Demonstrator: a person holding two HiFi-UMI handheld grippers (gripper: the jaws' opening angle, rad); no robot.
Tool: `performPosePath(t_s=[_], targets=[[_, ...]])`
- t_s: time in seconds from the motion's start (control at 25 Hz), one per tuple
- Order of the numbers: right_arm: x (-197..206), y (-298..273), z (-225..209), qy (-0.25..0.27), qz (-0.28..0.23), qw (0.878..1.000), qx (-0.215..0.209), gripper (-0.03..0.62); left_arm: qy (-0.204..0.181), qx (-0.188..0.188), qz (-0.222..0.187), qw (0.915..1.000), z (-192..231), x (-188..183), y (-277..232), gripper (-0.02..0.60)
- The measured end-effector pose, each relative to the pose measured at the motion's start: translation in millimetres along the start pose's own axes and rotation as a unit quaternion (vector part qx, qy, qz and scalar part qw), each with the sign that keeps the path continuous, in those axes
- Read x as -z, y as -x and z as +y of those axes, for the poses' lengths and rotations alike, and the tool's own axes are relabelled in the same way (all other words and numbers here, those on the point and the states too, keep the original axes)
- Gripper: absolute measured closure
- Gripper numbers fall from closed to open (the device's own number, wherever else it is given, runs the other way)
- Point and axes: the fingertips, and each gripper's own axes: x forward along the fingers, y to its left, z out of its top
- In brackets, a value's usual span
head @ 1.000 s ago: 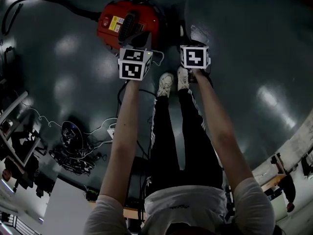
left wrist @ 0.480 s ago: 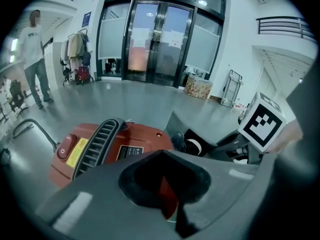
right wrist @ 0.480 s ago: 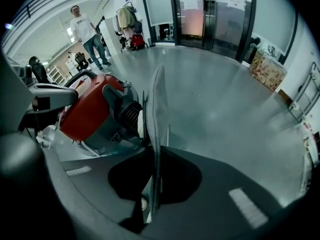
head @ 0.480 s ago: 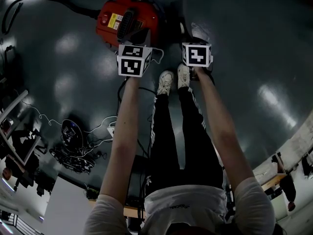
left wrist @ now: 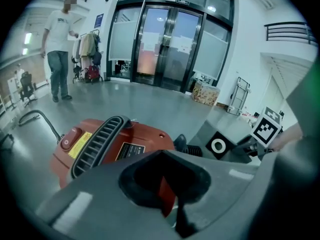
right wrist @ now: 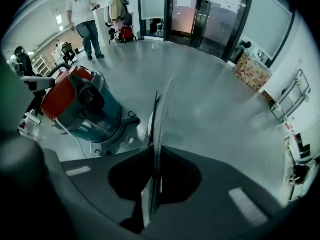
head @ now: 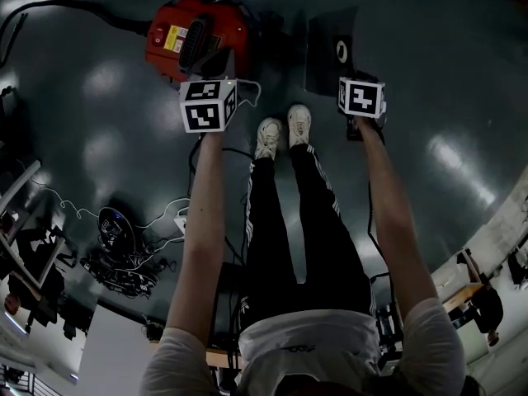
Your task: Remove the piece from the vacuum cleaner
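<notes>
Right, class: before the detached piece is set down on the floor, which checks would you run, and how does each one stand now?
1. Right gripper grips the piece: ok, jaws shut on its thin edge.
2. Piece apart from the vacuum cleaner: ok, bare floor shows between them in the head view.
3. Left gripper holding the vacuum cleaner: cannot tell.
4. Bystander well away: ok.

Red, black-handled vacuum cleaner (head: 177, 40) sits on the floor (head: 99, 122), far left; the thin dark piece (head: 326, 60) is upright, apart, to its right.
</notes>
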Motion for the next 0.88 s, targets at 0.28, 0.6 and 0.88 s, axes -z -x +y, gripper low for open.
performPosePath(t_s=[0.28, 0.6, 0.88], targets=[[31, 13, -9, -0.046, -0.014, 0.999, -0.008, 0.560, -0.010, 0.004, 0.019, 0.9998, -4, -1, -3, 0.581], [5, 65, -12, -0.114, -0.068, 0.991, -0.028, 0.560, 0.039, -0.021, -0.021, 0.9988, 13, -18, 36, 0.581], [-60, 179, 4, -0.130, -0.141, 0.980, -0.052, 0.560, 0.071, -0.010, -0.112, 0.9912, -11, -119, 130, 0.581]])
